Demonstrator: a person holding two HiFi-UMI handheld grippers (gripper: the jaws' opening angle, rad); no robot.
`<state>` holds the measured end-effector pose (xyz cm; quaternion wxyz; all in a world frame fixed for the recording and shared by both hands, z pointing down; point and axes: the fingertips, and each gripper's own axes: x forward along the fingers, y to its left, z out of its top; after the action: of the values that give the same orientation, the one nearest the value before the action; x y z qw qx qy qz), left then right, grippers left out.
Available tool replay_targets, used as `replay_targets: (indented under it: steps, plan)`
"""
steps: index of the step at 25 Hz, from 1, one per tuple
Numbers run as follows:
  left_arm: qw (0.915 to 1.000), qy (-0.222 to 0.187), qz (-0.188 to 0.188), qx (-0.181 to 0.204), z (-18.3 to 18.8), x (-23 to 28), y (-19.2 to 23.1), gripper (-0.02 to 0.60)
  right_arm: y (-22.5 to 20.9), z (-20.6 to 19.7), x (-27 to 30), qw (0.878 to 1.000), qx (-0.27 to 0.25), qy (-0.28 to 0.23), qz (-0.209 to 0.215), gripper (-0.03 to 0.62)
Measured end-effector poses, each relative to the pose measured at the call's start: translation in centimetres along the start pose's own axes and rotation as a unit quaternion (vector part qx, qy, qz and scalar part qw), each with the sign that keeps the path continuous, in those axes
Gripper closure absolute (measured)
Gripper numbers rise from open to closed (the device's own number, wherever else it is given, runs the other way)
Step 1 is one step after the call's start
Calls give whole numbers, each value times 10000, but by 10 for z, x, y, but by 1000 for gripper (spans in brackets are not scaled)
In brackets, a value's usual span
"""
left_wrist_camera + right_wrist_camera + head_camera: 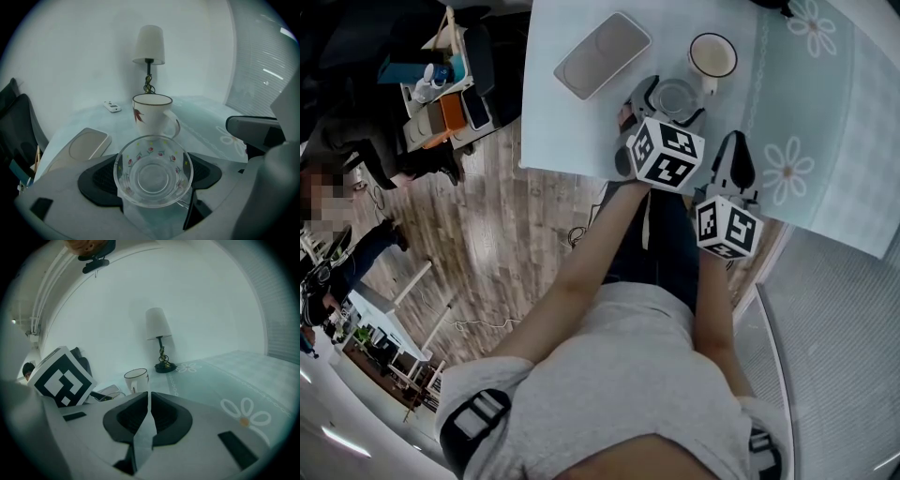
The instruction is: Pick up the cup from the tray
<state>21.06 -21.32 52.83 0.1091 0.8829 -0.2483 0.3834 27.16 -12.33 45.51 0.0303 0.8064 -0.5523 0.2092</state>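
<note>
A clear glass cup (153, 171) with small flower prints sits between the jaws of my left gripper (674, 99), which is shut on its sides. It hangs over the table just right of the pale oval tray (602, 53), which lies bare. A white mug (712, 56) with a leaf print stands just beyond the glass cup. My right gripper (149, 401) is shut with nothing in it. In the head view it hovers over the near table edge, to the right of the left gripper (735, 148).
A light blue cloth (825, 112) with daisy prints covers the table. A lamp (150, 47) and a small remote (112, 107) stand at the far side by the wall. Wooden floor (497, 234) and a cluttered shelf (441, 84) lie left of the table.
</note>
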Motion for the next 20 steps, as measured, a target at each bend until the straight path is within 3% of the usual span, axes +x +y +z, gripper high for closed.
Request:
replay_targets:
  steps: [11,16,20]
  plan:
    - [9999,33,64,137,-1,-2,-1,156,2,10,2,9999,75,-96,45,571]
    - [9983,-572,13,-125,23,-17,-2,156,0,17,4,9997,136,-204,28,571]
    - [9968,-786,101,-139,32,-33,5,158,3,24,3,9995,168,-276,19,571]
